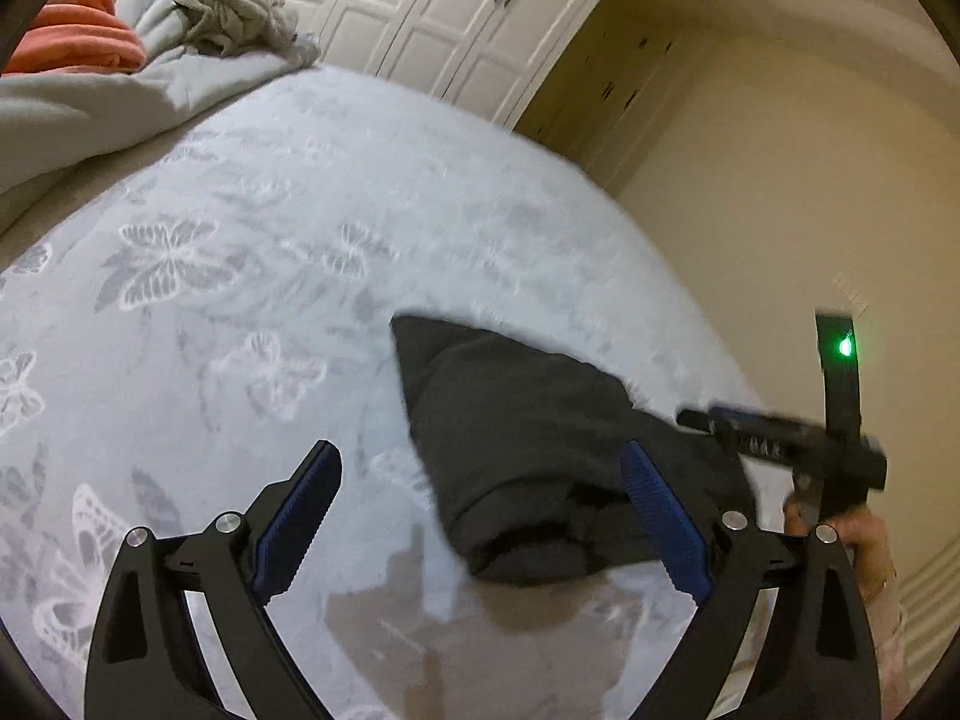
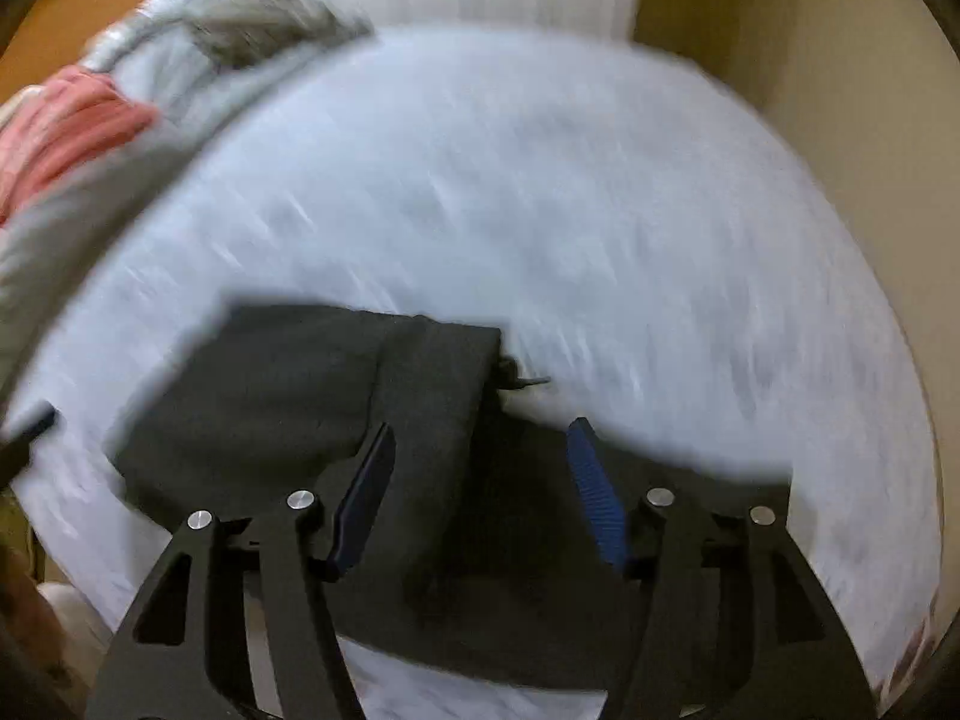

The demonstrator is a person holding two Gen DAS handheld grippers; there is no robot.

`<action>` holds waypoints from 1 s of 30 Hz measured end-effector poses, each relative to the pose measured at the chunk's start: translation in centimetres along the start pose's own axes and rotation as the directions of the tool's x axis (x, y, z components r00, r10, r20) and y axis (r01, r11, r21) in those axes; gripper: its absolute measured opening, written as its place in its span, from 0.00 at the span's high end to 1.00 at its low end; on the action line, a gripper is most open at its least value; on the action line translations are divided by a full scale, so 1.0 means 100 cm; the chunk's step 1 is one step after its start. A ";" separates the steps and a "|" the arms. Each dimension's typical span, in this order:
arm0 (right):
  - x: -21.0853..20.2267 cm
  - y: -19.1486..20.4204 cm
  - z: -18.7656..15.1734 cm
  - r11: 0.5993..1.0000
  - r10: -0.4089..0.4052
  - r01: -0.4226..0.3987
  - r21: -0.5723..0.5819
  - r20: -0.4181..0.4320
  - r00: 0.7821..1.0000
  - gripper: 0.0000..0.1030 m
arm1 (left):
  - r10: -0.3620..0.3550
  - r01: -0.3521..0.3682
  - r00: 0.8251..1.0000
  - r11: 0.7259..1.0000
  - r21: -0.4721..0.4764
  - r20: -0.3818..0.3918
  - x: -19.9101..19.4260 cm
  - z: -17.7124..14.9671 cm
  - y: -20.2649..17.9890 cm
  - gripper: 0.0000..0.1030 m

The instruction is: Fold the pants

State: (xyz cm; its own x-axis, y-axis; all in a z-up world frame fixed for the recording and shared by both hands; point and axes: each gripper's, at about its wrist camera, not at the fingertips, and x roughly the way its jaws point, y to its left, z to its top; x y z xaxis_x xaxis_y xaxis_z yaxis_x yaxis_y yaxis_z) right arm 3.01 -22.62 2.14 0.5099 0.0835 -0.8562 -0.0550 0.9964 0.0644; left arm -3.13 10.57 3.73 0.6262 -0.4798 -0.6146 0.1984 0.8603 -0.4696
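- Both sets of jaws stand apart and hold nothing: the left gripper (image 1: 480, 516) is spread wide above the bedspread with no cloth between its blue pads, and the right gripper (image 2: 483, 489) hangs over the dark cloth with a clear gap at each pad, clamping nothing.
- Largest in view is the bed (image 1: 252, 228), covered in a pale spread printed with butterflies, bare over most of its surface.
- Along its far left edge lies a heap of other laundry: a grey quilt (image 1: 72, 108), an orange garment (image 1: 78, 36) and a crumpled grey piece (image 1: 234, 12).
- Near the right edge of the bed lie the pants (image 1: 522, 420), dark grey, already gathered into a compact bundle with a rolled layered end towards the near side.
- Seen from the right wrist, one panel laps over another, and a drawstring pokes out at the far corner.
- Judged from this, the folding looks largely done; what may remain is a last tidy or squaring, since the edges look slightly uneven.
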 end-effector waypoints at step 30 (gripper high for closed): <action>-0.040 -0.144 -0.074 0.959 -0.111 0.085 0.269 0.081 0.991 0.58 | -0.095 0.101 0.986 0.994 0.040 -0.140 0.056 -0.022 -0.050 0.10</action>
State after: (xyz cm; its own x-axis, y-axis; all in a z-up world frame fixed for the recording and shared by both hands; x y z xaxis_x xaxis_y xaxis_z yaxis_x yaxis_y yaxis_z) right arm -4.55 -37.37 0.85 0.5809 -0.0264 -0.8136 0.2213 0.9669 0.1266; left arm -2.29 3.23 1.27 0.4926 -0.5785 -0.6501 0.2904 0.8135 -0.5038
